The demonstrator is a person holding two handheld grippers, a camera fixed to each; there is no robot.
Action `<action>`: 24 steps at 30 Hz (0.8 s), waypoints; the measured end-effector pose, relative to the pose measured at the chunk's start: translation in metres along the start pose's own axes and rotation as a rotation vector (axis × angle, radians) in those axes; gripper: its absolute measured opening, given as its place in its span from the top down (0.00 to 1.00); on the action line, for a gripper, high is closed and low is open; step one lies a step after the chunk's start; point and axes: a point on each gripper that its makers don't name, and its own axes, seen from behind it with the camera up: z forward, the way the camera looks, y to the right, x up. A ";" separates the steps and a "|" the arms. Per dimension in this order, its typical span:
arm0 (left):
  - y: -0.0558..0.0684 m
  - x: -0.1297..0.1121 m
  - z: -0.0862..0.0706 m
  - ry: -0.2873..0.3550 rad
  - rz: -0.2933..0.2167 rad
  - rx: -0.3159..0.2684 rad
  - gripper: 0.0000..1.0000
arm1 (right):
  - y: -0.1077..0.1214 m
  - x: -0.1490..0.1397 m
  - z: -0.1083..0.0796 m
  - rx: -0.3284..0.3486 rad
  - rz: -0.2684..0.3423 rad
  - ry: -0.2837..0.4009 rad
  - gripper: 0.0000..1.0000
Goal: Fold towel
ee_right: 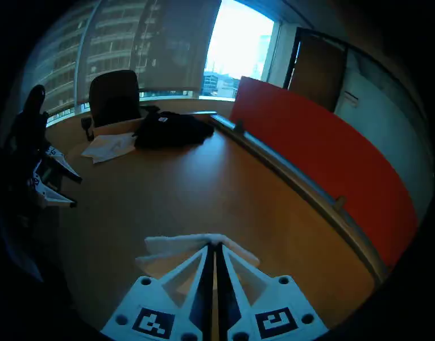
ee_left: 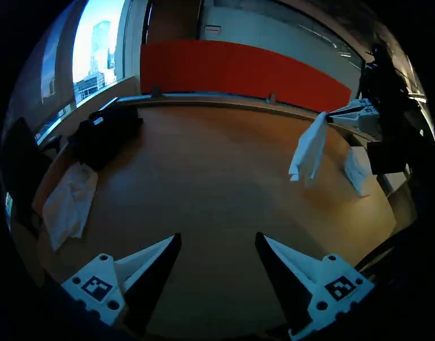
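Both white plastic fingers of my left gripper (ee_left: pixel 217 236) stand spread wide, holding nothing, over the smooth wooden table (ee_left: pixel 217 170). My right gripper (ee_right: pixel 213 245) is pressed together on a soft white towel (ee_right: pixel 166 245). Its own view shows the pinched edge, while the left gripper view shows that towel hanging limp above the table. Farther off lie a crumpled white cloth (ee_left: pixel 69 204) and a black bundle (ee_left: pixel 106 133).
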 end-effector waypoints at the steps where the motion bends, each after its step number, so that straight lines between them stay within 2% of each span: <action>1: 0.001 0.001 0.000 0.001 0.002 -0.003 0.03 | 0.004 0.000 -0.003 -0.006 -0.002 0.000 0.98; 9: 0.008 0.004 0.001 0.005 0.009 -0.021 0.03 | 0.034 -0.002 -0.023 -0.055 0.000 0.000 0.98; 18: 0.013 0.005 0.003 -0.001 0.021 -0.031 0.03 | 0.069 -0.006 -0.042 -0.100 0.051 0.015 0.98; 24: 0.016 0.006 0.003 -0.002 0.019 -0.035 0.03 | 0.098 -0.017 -0.061 -0.133 0.080 0.001 0.98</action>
